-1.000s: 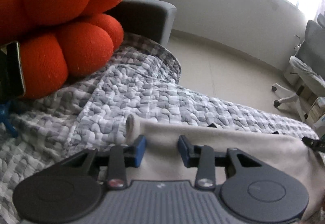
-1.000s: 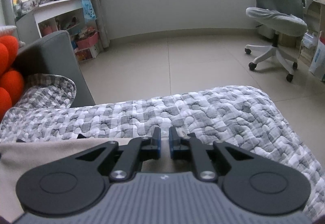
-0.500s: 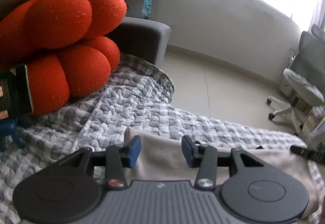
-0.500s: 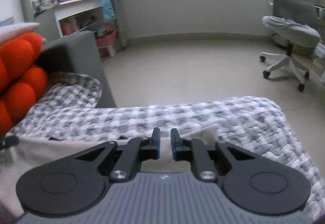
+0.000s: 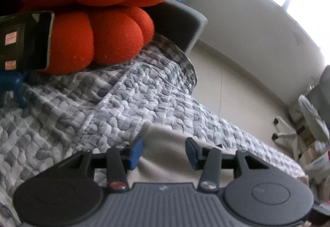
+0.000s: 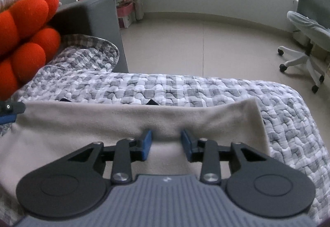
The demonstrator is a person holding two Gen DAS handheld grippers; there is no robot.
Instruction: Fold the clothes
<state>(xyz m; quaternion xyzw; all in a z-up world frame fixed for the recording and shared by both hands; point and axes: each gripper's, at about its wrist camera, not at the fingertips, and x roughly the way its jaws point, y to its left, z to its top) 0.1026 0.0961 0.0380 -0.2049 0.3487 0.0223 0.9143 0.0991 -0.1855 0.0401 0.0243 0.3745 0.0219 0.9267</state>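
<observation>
A: Starting at the left, what sits by the orange cushion (image 5: 88, 27)?

B: A dark phone-like slab (image 5: 24, 39) leans against it, and the grey checked quilt (image 5: 127, 99) runs out from under both. The cushion looks parked aside to leave the bed free for folding.

A: And the left gripper (image 5: 163, 151)?

B: Its jaws are spread, with nothing pinched. The beige garment (image 6: 115, 122) lies flat on the quilt beneath them, its near-left corner just beyond the blue pads.

A: Moving right?

B: The garment stretches across the quilt with a straight folded far edge, and two small dark bits of something underneath peek out past it. The right gripper (image 6: 166, 144) hovers over the right part, jaws opening, cloth between them but not pressed.

A: So why both loose?

B: I judge a fold is just laid, and both hands are letting go so it stays flat.
</observation>
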